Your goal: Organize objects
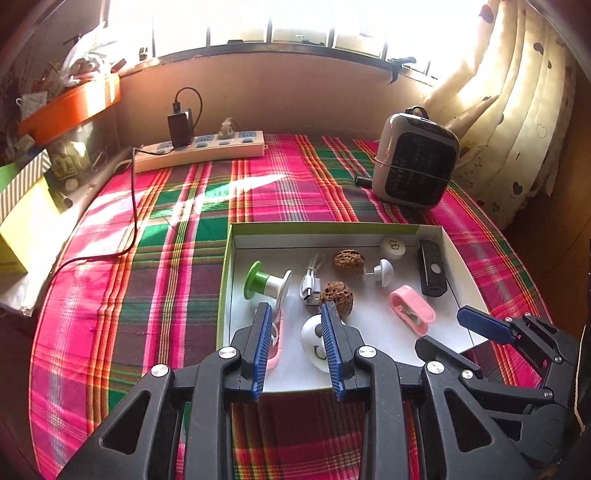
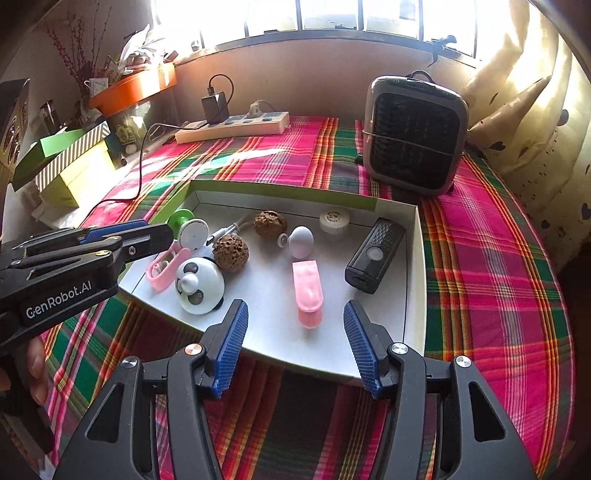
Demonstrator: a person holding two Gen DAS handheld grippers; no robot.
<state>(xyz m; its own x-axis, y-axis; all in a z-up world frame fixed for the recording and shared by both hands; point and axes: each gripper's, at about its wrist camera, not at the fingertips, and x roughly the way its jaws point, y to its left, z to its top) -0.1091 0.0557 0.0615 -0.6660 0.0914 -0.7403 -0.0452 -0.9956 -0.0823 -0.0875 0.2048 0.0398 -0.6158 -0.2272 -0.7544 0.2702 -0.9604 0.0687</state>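
"GenRobot.AI" in white on the black left gripper (image 2: 125, 236) body (only legible writing). Both grippers released, nothing between the jaws. Just ahead of the right gripper (image 2: 295, 332) jaws: pink plastic clip (image 2: 308, 291) in shallow white cardboard tray (image 2: 415, 266). Pink-green plaid cloth (image 2: 491, 295); barred window (image 2: 332, 18) beyond.

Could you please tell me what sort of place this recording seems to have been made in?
Most likely a room in a home, at a table under a window. A plaid cloth covers the table, a power strip with a charger lies by the wall, and a heart-print curtain hangs at the window.
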